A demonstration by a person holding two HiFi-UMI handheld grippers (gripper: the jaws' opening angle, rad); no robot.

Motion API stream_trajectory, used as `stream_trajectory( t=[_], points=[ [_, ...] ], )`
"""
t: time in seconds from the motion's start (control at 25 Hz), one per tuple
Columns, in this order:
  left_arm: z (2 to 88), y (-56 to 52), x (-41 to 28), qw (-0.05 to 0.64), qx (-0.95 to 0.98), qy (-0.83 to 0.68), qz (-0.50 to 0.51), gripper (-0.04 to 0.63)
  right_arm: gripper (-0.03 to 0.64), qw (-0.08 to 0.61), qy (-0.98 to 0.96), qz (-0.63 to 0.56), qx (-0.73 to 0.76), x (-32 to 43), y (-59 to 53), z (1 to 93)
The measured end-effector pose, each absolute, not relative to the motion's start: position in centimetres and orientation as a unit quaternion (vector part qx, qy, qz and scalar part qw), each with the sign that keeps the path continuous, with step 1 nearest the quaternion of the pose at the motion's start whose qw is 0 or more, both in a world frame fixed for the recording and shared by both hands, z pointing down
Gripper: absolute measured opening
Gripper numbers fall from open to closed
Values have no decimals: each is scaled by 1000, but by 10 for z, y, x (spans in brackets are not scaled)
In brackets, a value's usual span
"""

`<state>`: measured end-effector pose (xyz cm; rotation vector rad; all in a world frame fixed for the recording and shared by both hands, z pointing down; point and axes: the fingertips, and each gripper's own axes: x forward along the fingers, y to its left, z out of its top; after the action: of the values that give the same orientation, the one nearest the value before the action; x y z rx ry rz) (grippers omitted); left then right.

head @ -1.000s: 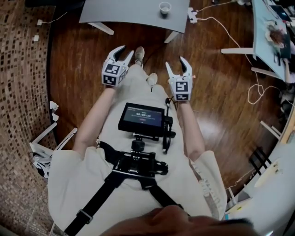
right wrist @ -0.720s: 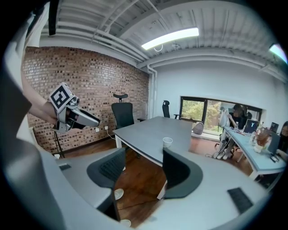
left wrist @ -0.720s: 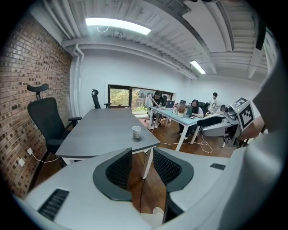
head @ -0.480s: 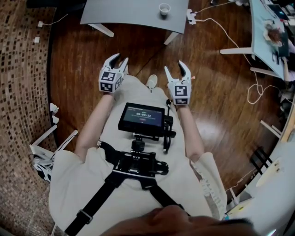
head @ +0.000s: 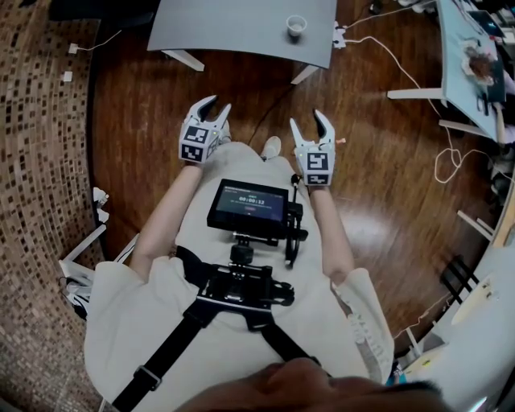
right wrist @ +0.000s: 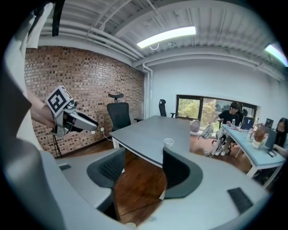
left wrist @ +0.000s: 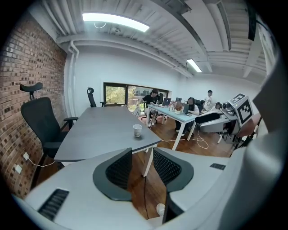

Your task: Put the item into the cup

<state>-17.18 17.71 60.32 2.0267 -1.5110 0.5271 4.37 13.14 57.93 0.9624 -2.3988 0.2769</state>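
Two hand-held grippers [head: 219, 103] [head: 306, 118] agape, cup [head: 296, 26] seemingly upright

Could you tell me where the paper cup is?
Head view, top, right of centre: the paper cup stands on the grey table near its right end.

The left arm [head: 165, 216] and the right arm [head: 328, 225] stretch forward side by side. The left gripper [head: 218, 105] and the right gripper [head: 306, 121] point forward and a little down, jaws apart, both empty.
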Motion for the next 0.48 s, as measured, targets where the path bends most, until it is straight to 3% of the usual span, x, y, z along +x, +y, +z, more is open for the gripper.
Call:
stream_trajectory(
  t=[0.48],
  points=[
    [597,167,-179,259,757,-565,202,150,278,254,-888,109,366,45,128,585]
  ],
)
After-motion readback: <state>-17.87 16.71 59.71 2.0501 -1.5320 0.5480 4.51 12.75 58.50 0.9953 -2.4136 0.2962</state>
